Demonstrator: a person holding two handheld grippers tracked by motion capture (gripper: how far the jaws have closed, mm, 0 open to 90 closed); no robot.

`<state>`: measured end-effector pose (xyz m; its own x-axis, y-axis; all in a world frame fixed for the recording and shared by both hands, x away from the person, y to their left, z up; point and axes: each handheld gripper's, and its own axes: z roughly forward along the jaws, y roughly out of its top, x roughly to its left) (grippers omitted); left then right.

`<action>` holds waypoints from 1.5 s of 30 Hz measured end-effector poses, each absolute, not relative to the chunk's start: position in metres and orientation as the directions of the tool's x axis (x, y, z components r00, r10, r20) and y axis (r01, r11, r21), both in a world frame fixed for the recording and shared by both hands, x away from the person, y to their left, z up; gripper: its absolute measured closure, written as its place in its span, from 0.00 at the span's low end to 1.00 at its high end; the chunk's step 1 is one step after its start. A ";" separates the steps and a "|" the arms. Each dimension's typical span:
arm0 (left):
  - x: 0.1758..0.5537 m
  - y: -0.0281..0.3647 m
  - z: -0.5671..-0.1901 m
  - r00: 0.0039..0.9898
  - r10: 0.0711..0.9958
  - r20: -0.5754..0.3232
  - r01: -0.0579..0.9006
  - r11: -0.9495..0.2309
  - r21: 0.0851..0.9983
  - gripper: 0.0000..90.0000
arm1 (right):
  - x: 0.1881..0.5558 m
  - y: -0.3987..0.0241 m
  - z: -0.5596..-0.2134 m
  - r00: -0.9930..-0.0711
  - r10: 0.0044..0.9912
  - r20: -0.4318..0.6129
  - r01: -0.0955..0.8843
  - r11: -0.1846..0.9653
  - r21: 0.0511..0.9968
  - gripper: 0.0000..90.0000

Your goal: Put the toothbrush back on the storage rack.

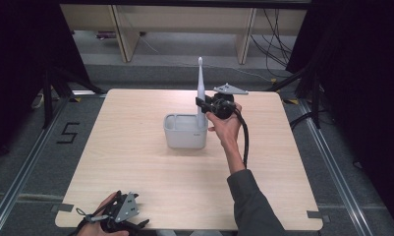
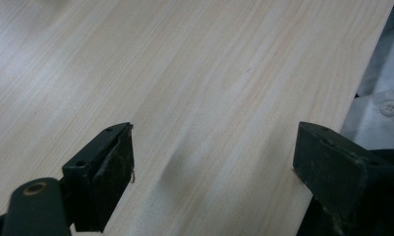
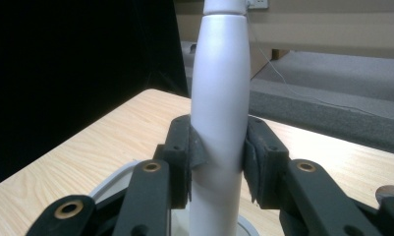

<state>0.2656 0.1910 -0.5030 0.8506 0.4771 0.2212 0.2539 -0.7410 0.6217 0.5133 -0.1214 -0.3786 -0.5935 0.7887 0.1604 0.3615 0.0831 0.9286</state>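
High view: a person's right gripper clamps the handle of a white electric toothbrush, held upright with its base inside a pale grey holder at the middle of the wooden table. Right gripper view: both pads press its handle. Left gripper rests near the table's front edge, jaws apart, nothing between them.

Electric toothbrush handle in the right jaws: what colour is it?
White, plain; the electric toothbrush shows best in the right gripper view.
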 end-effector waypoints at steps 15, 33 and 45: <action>0.265 0.191 -0.503 0.848 0.482 0.220 0.256 -0.737 0.626 0.17 | 0.514 -0.123 -0.394 -0.573 0.802 0.169 0.384 0.081 0.920 0.74; 0.265 0.191 -0.503 0.852 0.474 0.220 0.253 -0.743 0.620 0.17 | 0.513 -0.124 -0.413 -0.579 0.808 0.110 0.382 0.149 0.912 0.74; 0.265 0.191 -0.503 0.852 0.474 0.220 0.254 -0.744 0.619 0.17 | 0.508 -0.124 -0.423 -0.573 0.809 0.128 0.425 0.160 0.891 0.74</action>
